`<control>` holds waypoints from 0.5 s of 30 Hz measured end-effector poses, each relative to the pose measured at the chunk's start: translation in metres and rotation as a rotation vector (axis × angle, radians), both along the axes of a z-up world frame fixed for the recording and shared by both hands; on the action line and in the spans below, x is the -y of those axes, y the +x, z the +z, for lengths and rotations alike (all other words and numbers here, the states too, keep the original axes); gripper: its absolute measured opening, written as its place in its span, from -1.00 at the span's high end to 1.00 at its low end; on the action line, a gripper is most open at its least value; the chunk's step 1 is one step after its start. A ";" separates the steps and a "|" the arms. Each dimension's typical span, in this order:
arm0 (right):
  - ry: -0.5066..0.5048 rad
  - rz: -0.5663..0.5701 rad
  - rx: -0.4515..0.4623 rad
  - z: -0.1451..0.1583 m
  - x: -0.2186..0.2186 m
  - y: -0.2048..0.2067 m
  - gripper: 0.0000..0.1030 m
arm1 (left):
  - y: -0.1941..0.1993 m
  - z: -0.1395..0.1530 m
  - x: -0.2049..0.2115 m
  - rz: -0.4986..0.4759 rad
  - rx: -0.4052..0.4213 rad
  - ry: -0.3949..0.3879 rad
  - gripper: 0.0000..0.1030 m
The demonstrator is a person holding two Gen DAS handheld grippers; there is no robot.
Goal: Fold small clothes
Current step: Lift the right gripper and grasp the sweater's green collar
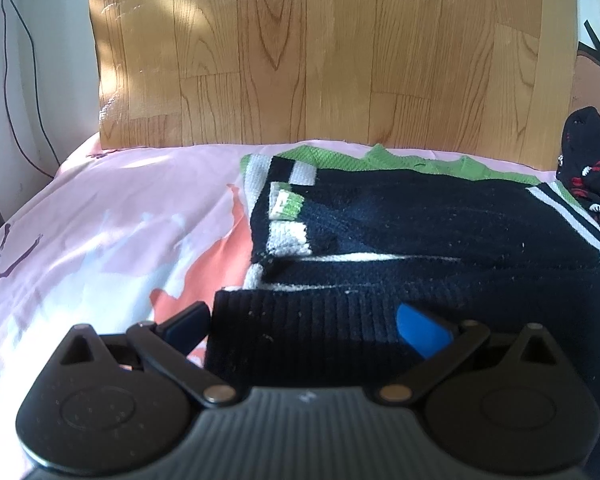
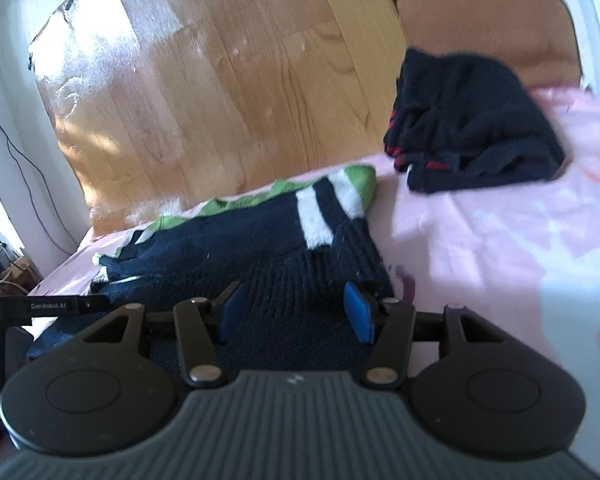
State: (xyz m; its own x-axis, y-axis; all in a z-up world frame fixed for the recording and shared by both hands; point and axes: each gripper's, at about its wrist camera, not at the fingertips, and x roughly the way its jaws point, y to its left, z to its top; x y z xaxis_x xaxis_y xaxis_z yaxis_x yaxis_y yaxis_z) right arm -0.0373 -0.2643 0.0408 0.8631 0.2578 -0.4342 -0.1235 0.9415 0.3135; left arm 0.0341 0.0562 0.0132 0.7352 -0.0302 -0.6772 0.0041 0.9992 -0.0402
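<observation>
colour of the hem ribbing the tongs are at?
Dark navy ribbing, clearest in the left wrist view.

Two knit garments: striped sweater (image 1: 420,216), dark bundle (image 2: 472,120) (red trim); one pink sheet (image 1: 100,208).

We look from just behind the left gripper (image 1: 306,328), low and close over the pink bedsheet (image 1: 100,216), facing squarely toward the wood-grain board (image 1: 300,52). From behind the right gripper (image 2: 294,312) we face the same board, tilted, at similar closeness. Both views share the navy sweater (image 1: 420,216) and the dark folded garment (image 2: 472,124).
</observation>
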 end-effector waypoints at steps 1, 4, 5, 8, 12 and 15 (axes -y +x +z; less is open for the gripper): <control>0.003 0.009 0.006 0.004 0.000 0.001 -0.12 | 0.001 0.000 0.000 0.000 -0.002 -0.001 -0.99; -0.010 0.050 0.035 0.023 -0.007 0.013 -0.12 | 0.002 -0.001 0.001 0.000 -0.007 0.002 -0.99; -0.030 0.069 0.044 0.032 -0.012 0.021 -0.12 | 0.002 -0.001 0.001 0.001 -0.006 0.005 -0.99; -0.071 0.130 0.060 0.055 -0.028 0.052 -0.12 | 0.002 -0.002 0.003 0.001 -0.004 0.014 -1.00; -0.109 0.235 0.011 0.074 -0.059 0.125 -0.12 | 0.003 -0.002 0.002 0.001 -0.008 0.008 -1.00; -0.161 0.247 -0.080 0.067 -0.090 0.189 -0.12 | 0.006 -0.004 -0.003 0.004 -0.027 -0.029 -1.00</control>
State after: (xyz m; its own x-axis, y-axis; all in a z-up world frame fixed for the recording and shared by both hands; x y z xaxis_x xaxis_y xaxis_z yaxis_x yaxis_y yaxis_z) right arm 0.1518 -0.1743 0.1081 0.7443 0.3783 -0.5504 -0.3361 0.9243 0.1807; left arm 0.0400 0.0592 0.0093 0.7167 -0.0472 -0.6958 -0.0012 0.9976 -0.0689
